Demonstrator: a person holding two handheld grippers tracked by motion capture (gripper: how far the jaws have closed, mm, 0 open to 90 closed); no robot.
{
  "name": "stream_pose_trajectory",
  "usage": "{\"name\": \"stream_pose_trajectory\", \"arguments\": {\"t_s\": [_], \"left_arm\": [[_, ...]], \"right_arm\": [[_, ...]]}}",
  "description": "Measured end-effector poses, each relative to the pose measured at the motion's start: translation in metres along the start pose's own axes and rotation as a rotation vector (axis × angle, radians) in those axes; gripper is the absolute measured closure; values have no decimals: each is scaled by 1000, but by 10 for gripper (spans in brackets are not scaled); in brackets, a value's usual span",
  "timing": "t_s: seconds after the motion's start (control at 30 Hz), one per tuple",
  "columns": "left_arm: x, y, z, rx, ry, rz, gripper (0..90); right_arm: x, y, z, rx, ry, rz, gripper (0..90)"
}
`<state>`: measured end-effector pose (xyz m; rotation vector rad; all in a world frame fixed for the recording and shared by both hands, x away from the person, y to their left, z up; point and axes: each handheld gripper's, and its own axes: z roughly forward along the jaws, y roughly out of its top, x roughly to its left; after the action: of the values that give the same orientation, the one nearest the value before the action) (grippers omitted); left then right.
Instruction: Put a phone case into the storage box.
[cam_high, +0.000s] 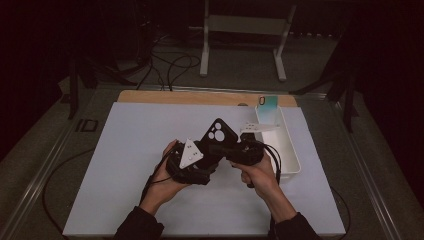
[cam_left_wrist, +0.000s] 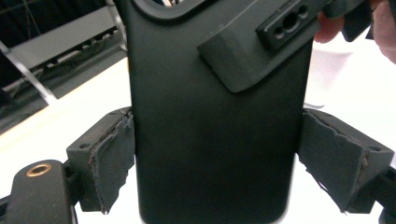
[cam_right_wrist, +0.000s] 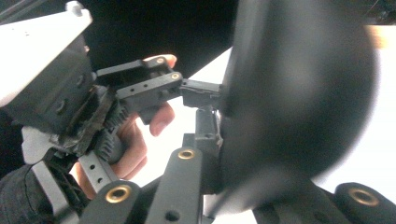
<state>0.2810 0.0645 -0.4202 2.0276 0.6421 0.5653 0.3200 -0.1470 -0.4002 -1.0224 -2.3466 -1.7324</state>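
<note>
High view: black phone case (cam_high: 216, 134) stands upright, gripped across its width by left claw (cam_high: 202, 165); right claw (cam_high: 231, 150) clenched on its edge.

My left gripper view cuts the phone case (cam_left_wrist: 210, 140) off at top and bottom. In my right gripper view it's a blur, hiding one jaw.

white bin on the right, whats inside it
The white bin looks empty where its pale floor shows. A teal phone case leans at its far end. The right tool and hand cover its near left corner.
</note>
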Motion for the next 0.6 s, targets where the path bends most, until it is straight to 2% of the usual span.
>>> {"name": "stream_pose_trajectory", "arguments": {"t_s": [0.1, 0.23, 0.37, 0.4, 0.5, 0.6], "left_arm": [[2, -1, -2, -8, -2, -17, 218], [6, -3, -4, -9, -19, -35, 224], [10, -4, -7, -14, -39, -61, 215], [14, -4, -7, -3, -60, -80, 206], [17, -6, -8, 5, -66, -103, 174], [22, -9, -8, 16, -94, -133, 152]], "right_arm": [[1, 1, -1, -1, -19, -15, 862], [-2, 2, -5, -11, -28, -16, 863], [-3, 4, -11, -15, -41, -25, 863], [-3, 4, -12, -16, -44, -27, 863], [-4, 5, -16, -10, -51, -48, 862], [-3, 6, -20, -7, -50, -67, 861]]}}
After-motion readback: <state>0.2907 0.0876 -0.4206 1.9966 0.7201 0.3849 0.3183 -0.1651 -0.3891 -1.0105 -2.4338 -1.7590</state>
